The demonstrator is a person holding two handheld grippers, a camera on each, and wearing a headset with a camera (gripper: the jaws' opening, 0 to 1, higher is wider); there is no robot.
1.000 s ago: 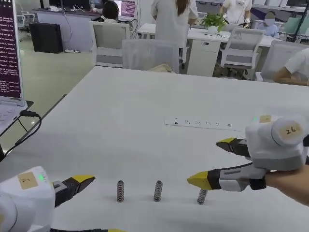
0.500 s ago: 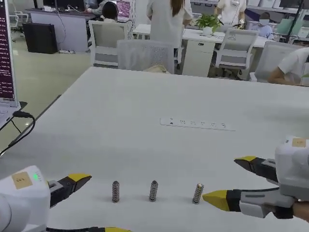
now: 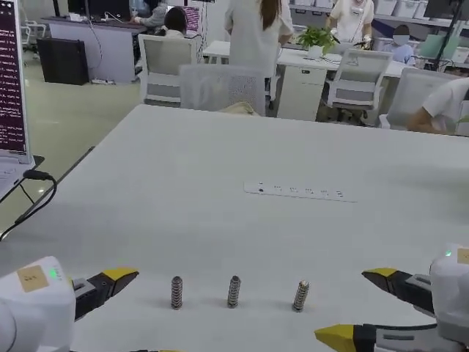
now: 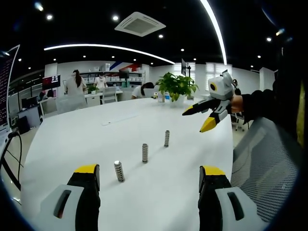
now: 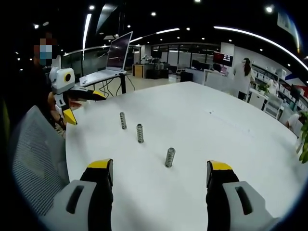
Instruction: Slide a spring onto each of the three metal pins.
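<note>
A: Gripper state?
B: Left gripper [image 4: 149, 171]: jaws spread wide, nothing between them. Right gripper [image 3: 350, 305]: the same, wide apart and empty. Both hang over the table [image 3: 220, 161], apart from the springs.
A: Where are the springs?
B: There are three, in one row across the near side of the table, between the two grippers. In the head view, the left spring [image 3: 176, 292] is at 3 o'clock from the left gripper, near it. Then comes the middle spring [image 3: 234, 291]. The right spring [image 3: 301, 295] is at 9 o'clock from the right gripper.
A: Orientation?
B: All three stand on end, long axis vertical. Left and middle are plumb. The right one leans, top toward 1 o'clock.
A: Anything else on the table?
B: One power strip [image 3: 300, 192], lying flat at 12 o'clock from the row, well apart. Its long axis runs 9-to-3.
</note>
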